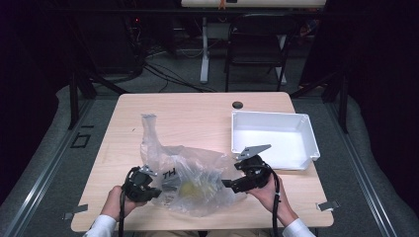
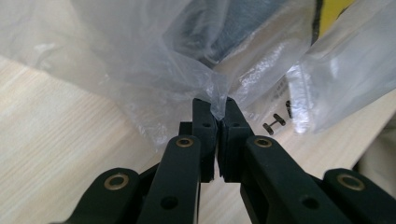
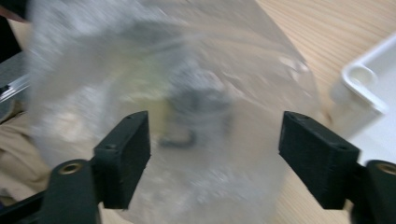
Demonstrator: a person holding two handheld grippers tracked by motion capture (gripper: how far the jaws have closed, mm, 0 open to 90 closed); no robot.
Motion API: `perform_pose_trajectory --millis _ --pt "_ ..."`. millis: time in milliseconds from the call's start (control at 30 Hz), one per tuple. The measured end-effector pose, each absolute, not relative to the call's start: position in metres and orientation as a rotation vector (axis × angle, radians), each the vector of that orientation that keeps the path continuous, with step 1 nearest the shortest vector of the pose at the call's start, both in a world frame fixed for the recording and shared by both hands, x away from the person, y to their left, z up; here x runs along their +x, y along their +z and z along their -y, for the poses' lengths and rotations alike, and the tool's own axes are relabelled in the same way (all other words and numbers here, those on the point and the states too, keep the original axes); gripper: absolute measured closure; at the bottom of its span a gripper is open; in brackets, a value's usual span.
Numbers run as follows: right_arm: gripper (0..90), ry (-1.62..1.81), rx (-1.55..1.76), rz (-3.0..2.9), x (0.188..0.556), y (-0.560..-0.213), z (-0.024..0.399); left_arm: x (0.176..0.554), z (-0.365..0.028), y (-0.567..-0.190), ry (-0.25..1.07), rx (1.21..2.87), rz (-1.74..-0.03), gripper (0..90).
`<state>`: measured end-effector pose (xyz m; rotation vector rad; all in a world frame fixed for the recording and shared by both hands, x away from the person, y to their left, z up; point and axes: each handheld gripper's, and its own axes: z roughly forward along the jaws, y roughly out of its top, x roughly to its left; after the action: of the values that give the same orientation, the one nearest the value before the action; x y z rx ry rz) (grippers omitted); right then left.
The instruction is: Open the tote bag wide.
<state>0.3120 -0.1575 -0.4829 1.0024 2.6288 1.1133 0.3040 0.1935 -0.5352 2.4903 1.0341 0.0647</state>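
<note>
A clear plastic bag [image 1: 197, 170] with black lettering lies crumpled on the wooden table [image 1: 197, 118], near the front edge. Something yellowish [image 1: 190, 189] and a dark object [image 3: 201, 100] show blurred through the film. My left gripper [image 1: 159, 192] is at the bag's left side. In the left gripper view its jaws [image 2: 218, 116] are shut on a pinch of the bag's film [image 2: 163, 56]. My right gripper [image 1: 226, 183] is at the bag's right side. Its jaws [image 3: 215, 140] stand wide open, with the bag [image 3: 187, 56] bulging just ahead of them and no pad pressing on it.
A white tray [image 1: 274, 115] stands empty at the right of the table, close to my right hand; its corner [image 3: 364, 84] is in the right gripper view. A small black disc [image 1: 237, 104] lies at the far edge. A folding chair [image 1: 257, 44] stands beyond the table.
</note>
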Motion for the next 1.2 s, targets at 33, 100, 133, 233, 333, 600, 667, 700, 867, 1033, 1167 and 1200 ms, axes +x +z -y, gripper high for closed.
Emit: perform_pose_trajectory --millis 33,100,133,233,333,600,667,700,867,1033,1167,1200 --pt "18.5 1.111 0.986 -2.638 0.312 -0.482 0.154 0.304 -0.193 -0.535 0.065 2.49 -1.034 86.4" --pt "16.1 1.112 0.96 -2.64 0.311 -0.481 0.148 0.304 -0.19 -0.536 0.07 2.501 -1.029 86.2" --pt "16.1 1.112 0.96 -2.64 0.311 -0.481 0.148 0.304 -0.19 -0.536 0.074 2.501 -1.034 86.2" --pt "23.9 1.069 0.947 -2.665 0.314 -0.486 0.136 0.305 -0.191 -0.537 0.067 2.5 -1.041 84.8" --pt "45.2 1.026 0.957 -2.694 0.319 -0.493 0.131 0.307 -0.192 -0.539 0.041 2.505 -1.057 81.7" --pt "90.0 0.933 0.965 -2.713 0.32 -0.501 0.129 0.304 -0.201 -0.524 -0.005 2.451 -1.051 46.3" --pt "90.0 0.922 0.958 -2.712 0.32 -0.5 0.13 0.304 -0.207 -0.518 0.013 2.404 -1.077 39.7" --pt "90.0 0.93 0.966 -2.702 0.32 -0.5 0.132 0.304 -0.215 -0.511 0.037 2.359 -1.091 37.9" --pt "65.8 0.983 0.998 -2.683 0.321 -0.495 0.139 0.303 -0.23 -0.496 0.133 2.218 -1.132 33.7" --pt "33.4 1.081 0.984 -2.679 0.316 -0.483 0.143 0.303 -0.231 -0.491 0.187 2.09 -1.147 37.1" --pt "25.6 1.184 0.919 -2.721 0.306 -0.475 0.133 0.307 -0.218 -0.496 0.175 2.103 -1.123 46.8" --pt "25.6 1.184 0.919 -2.721 0.306 -0.475 0.133 0.307 -0.218 -0.496 0.175 2.103 -1.123 47.4"
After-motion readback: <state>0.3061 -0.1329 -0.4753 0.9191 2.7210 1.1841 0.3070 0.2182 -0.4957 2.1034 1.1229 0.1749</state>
